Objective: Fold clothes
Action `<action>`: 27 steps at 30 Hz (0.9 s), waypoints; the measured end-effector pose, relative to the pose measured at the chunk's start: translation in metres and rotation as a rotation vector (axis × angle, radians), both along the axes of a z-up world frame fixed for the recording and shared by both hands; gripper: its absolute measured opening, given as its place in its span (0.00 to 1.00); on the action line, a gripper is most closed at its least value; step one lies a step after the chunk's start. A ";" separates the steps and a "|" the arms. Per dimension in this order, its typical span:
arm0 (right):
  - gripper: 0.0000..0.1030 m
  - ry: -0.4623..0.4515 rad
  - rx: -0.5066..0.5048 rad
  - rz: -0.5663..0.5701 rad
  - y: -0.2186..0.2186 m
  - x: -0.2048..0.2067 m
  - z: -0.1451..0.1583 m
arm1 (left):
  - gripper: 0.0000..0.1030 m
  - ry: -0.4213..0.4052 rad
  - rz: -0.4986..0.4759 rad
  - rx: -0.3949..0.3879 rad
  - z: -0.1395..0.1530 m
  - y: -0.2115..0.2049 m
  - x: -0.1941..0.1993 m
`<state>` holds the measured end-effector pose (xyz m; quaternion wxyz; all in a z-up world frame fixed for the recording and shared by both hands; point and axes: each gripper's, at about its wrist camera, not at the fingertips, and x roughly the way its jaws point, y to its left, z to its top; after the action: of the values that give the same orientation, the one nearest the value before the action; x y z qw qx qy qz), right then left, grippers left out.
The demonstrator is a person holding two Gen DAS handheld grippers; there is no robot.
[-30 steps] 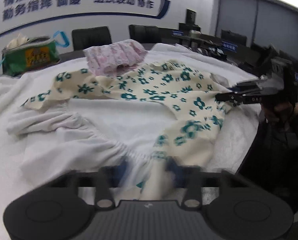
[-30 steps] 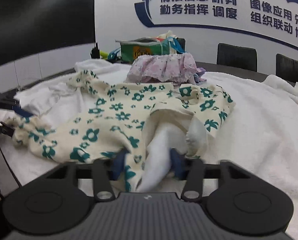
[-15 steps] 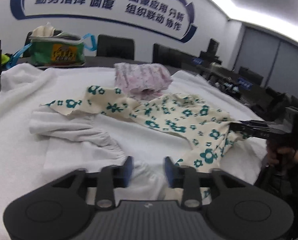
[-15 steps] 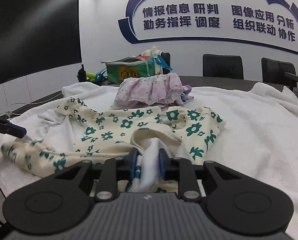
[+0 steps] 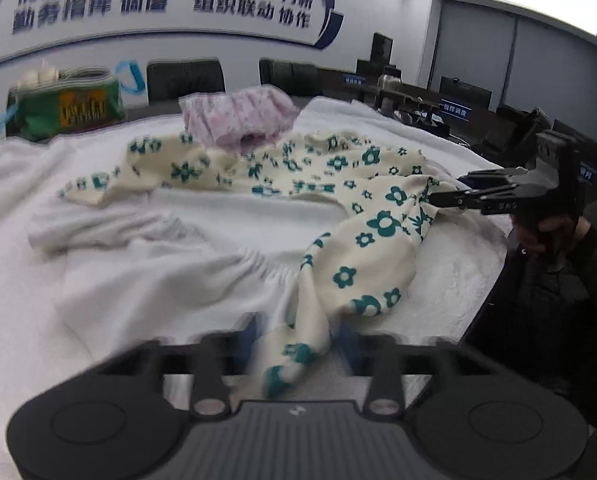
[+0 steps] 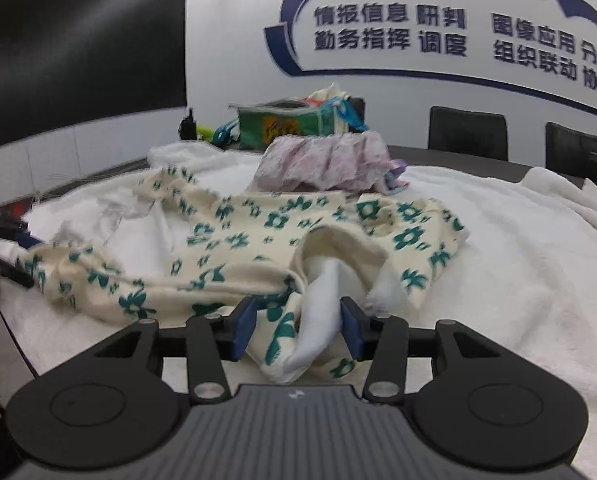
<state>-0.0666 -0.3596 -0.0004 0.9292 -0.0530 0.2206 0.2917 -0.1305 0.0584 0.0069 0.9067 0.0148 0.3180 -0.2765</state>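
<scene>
**A:** The left gripper [image 5: 298, 340] has just been closing. Through the blur it looks pinched on one corner of the flowered top [image 5: 338, 184]. And the right?

**B:** The right gripper [image 6: 296, 320] has just been opening. The hem lies slack between its jaws, unsqueezed. The top sprawls on the white towel [image 5: 98, 320], just in front of the pink garment [image 5: 238, 120].

**A:** What's the risk?

**B:** If the left pulls alone, the loose hem likely drags and bunches. The fold would go crooked, or the top could snag the pink garment.

White wall [image 6: 238, 32] with blue lettering [image 6: 390, 28], black chairs [image 6: 467, 132]
</scene>
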 end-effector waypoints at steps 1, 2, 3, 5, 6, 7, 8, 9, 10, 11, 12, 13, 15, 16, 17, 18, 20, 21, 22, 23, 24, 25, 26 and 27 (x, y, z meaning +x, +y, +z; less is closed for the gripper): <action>0.36 0.008 -0.008 0.008 0.004 0.002 -0.003 | 0.12 0.009 0.002 -0.022 0.001 0.005 0.001; 0.21 0.007 -0.014 0.014 0.006 0.004 -0.005 | 0.10 0.016 -0.001 -0.043 0.002 0.010 0.002; 0.17 0.000 -0.021 0.018 0.006 0.004 -0.007 | 0.09 0.022 -0.005 -0.062 0.004 0.014 0.001; 0.13 -0.001 -0.013 0.037 0.003 0.004 -0.008 | 0.08 0.039 -0.019 -0.107 0.009 0.023 -0.005; 0.12 0.003 -0.002 0.055 -0.002 0.001 -0.005 | 0.08 0.049 -0.024 -0.125 0.012 0.027 -0.008; 0.11 0.009 0.005 0.078 -0.007 -0.003 0.000 | 0.07 0.060 -0.032 -0.144 0.014 0.030 -0.011; 0.11 0.010 0.009 0.102 -0.010 -0.008 0.004 | 0.07 0.071 -0.041 -0.165 0.017 0.032 -0.014; 0.11 0.011 0.007 0.130 -0.013 -0.015 0.009 | 0.07 0.081 -0.053 -0.180 0.018 0.033 -0.016; 0.10 0.011 -0.001 0.151 -0.015 -0.021 0.014 | 0.09 0.087 -0.060 -0.181 0.017 0.033 -0.016; 0.11 0.013 -0.023 0.155 -0.015 -0.025 0.016 | 0.12 0.086 -0.056 -0.176 0.016 0.034 -0.015; 0.11 0.024 -0.045 0.155 -0.015 -0.027 0.017 | 0.13 0.083 -0.048 -0.171 0.014 0.034 -0.014; 0.13 0.042 -0.066 0.157 -0.014 -0.027 0.016 | 0.16 0.079 -0.040 -0.167 0.013 0.035 -0.013; 0.16 0.069 -0.102 0.161 -0.014 -0.028 0.014 | 0.23 0.056 -0.026 -0.157 0.015 0.038 -0.014; 0.18 0.062 -0.104 0.158 -0.015 -0.030 0.015 | 0.29 0.033 -0.018 -0.161 0.019 0.041 -0.017; 0.20 0.052 -0.103 0.154 -0.017 -0.032 0.016 | 0.35 0.005 -0.010 -0.170 0.024 0.045 -0.020; 0.22 0.036 -0.096 0.147 -0.019 -0.035 0.020 | 0.39 -0.019 -0.005 -0.180 0.028 0.049 -0.024; 0.33 -0.007 -0.071 0.124 -0.025 -0.041 0.030 | 0.47 -0.076 0.005 -0.204 0.039 0.058 -0.030; 0.35 -0.032 -0.055 0.107 -0.028 -0.043 0.035 | 0.49 -0.092 0.009 -0.216 0.043 0.060 -0.030; 0.36 -0.058 -0.034 0.085 -0.032 -0.044 0.041 | 0.53 -0.101 0.013 -0.228 0.046 0.060 -0.030; 0.39 -0.081 -0.012 0.065 -0.034 -0.045 0.046 | 0.57 -0.110 0.016 -0.240 0.049 0.060 -0.029; 0.40 -0.099 0.010 0.048 -0.035 -0.044 0.051 | 0.58 -0.106 0.017 -0.249 0.050 0.058 -0.027; 0.40 -0.115 0.029 0.036 -0.036 -0.043 0.054 | 0.59 -0.091 0.012 -0.256 0.049 0.053 -0.023; 0.41 -0.130 0.043 0.035 -0.035 -0.042 0.057 | 0.59 -0.072 0.000 -0.260 0.046 0.048 -0.020; 0.41 -0.144 0.055 0.035 -0.033 -0.041 0.058 | 0.59 -0.054 -0.015 -0.262 0.043 0.042 -0.018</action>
<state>-0.1074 -0.3928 0.0580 0.9385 -0.0521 0.1443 0.3095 -0.1485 0.1000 0.0502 0.9071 -0.0939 0.2544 -0.3219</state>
